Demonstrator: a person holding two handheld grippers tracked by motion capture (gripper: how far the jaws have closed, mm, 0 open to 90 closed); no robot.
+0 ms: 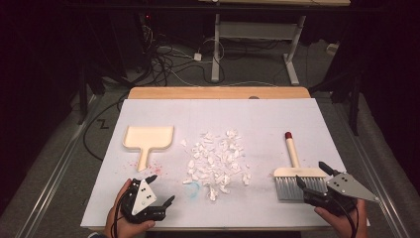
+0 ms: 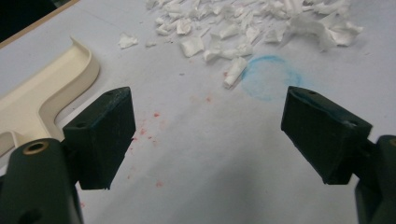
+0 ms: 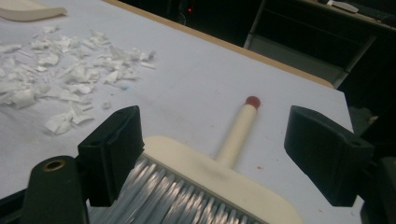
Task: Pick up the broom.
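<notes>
A cream dustpan (image 1: 148, 138) lies flat at the left of the white sheet, handle towards me; its rim (image 2: 46, 93) shows left of my jaws in the left gripper view. A pile of torn white paper scraps (image 1: 215, 158) (image 2: 243, 28) (image 3: 60, 79) covers the middle. At the right lies a cream brush (image 1: 296, 171) (image 3: 233, 135) with a red-tipped handle pointing away and grey bristles towards me. My left gripper (image 1: 161, 188) (image 2: 205, 135) stands open over bare sheet just below the dustpan handle. My right gripper (image 1: 310, 172) (image 3: 219, 149) is open, its jaws straddling the brush head without pressing it.
The white sheet (image 1: 267, 119) covers a wooden table whose far edge (image 1: 218, 92) shows. A faint blue ring (image 2: 268, 77) and red specks mark the sheet near the scraps. Cables and desk legs (image 1: 216, 54) stand on the floor beyond.
</notes>
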